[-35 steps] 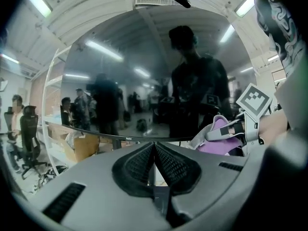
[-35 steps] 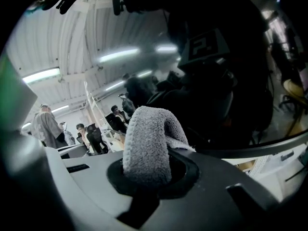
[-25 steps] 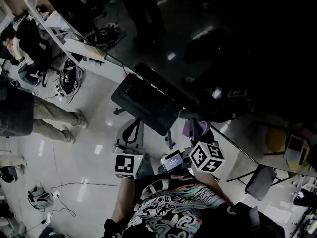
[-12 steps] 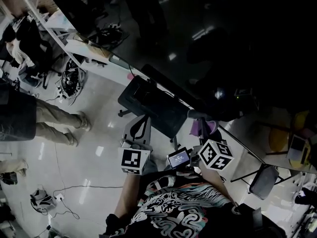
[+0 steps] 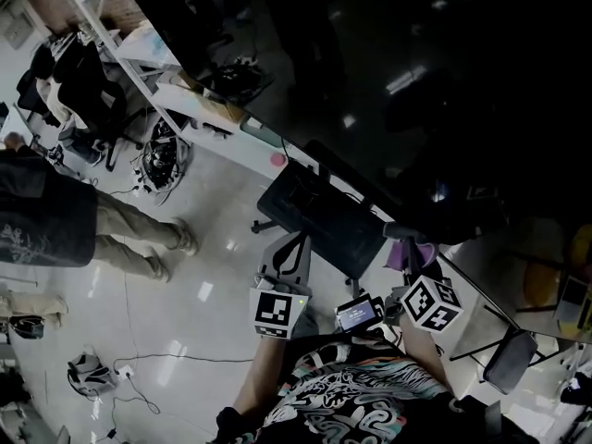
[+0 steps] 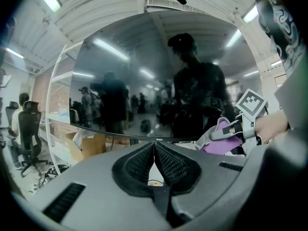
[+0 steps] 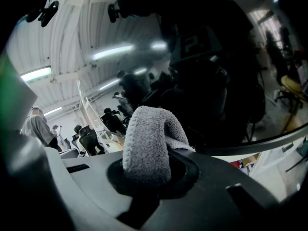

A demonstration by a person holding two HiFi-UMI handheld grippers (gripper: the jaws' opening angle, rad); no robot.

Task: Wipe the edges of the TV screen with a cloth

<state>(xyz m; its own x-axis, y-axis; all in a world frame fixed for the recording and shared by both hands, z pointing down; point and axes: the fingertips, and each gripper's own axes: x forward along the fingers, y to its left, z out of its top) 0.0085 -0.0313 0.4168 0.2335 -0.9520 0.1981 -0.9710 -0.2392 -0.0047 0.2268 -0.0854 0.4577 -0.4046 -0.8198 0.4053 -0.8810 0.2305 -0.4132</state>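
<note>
- Slipping is the first risk. The cloth (image 7: pixel 147 138) stands as a folded loop clamped in the right tongs (image 5: pixel 404 240), and drag along the frame could pull it out of the clamp.
- The cloth is at the lower edge (image 6: pixel 159 139) of the TV screen (image 6: pixel 144 81), toward its right end. No view shows whether it is touching the edge or only just beside it.
- If the loop rolls aside during the stroke, the hard tips of the right tongs could meet the frame or the glass and mark it.
- Straying up from the edge onto the glass would smear the glossy, mirror-like panel rather than clean the border.
- Pushing hard against the lower edge could rock or flex the TV screen. A light, even pass along the edge looks safer.
- The left tongs (image 6: pixel 154 146) are closed together with nothing between them, pointing at the lower edge near the middle of the TV screen. They are idle there, so they could knock the frame if the person leans in, or get in the way of the cloth if it travels left.
- The TV screen is dark and full of reflections, so the border is hard to follow by eye and stretches of it could be missed.
</note>
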